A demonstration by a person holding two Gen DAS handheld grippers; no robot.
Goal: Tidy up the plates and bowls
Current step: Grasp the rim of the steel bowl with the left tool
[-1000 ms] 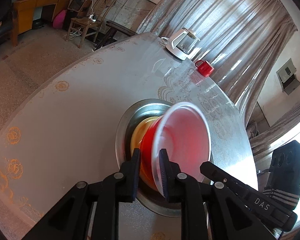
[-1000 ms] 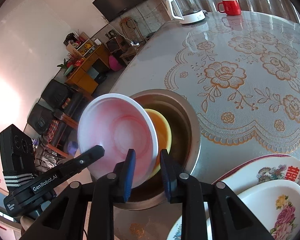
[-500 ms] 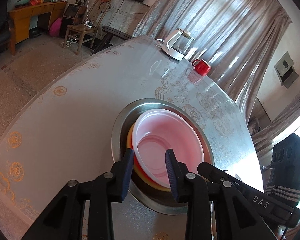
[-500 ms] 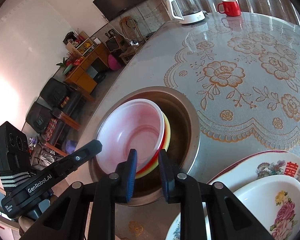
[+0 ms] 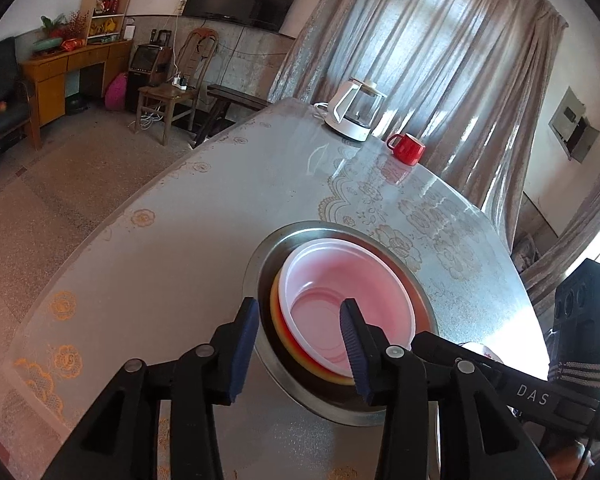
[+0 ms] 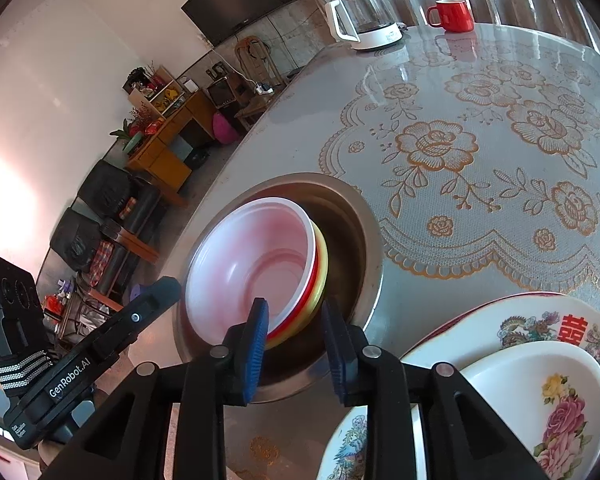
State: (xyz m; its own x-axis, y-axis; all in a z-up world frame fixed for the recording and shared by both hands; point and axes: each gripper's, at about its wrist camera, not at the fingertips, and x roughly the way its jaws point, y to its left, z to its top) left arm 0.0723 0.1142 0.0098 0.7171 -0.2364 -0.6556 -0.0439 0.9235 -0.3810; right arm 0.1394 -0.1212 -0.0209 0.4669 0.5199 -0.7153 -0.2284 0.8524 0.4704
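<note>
A red plastic bowl with a pale pink inside (image 5: 342, 300) (image 6: 256, 268) sits nested in a yellow bowl (image 5: 278, 326) (image 6: 320, 280) inside a steel basin (image 5: 324, 398) (image 6: 364, 240) on the table. My left gripper (image 5: 298, 348) is open and empty, its jaws either side of the bowls' near rim. My right gripper (image 6: 296, 344) is open and empty, just in front of the bowls' rim. A floral plate (image 6: 540, 316) with a white rose bowl (image 6: 540, 396) on it lies at the right wrist view's lower right.
A glass kettle on a white base (image 5: 354, 110) (image 6: 360, 16) and a red mug (image 5: 408, 148) (image 6: 452, 16) stand at the table's far end. The table edge (image 5: 112, 220) curves along the left, with the floor beyond. Another patterned plate (image 6: 348, 448) lies at the bottom.
My left gripper let go of the red bowl, which dropped flat into the yellow bowl, and its jaws opened wide. Both grippers pulled back a little.
</note>
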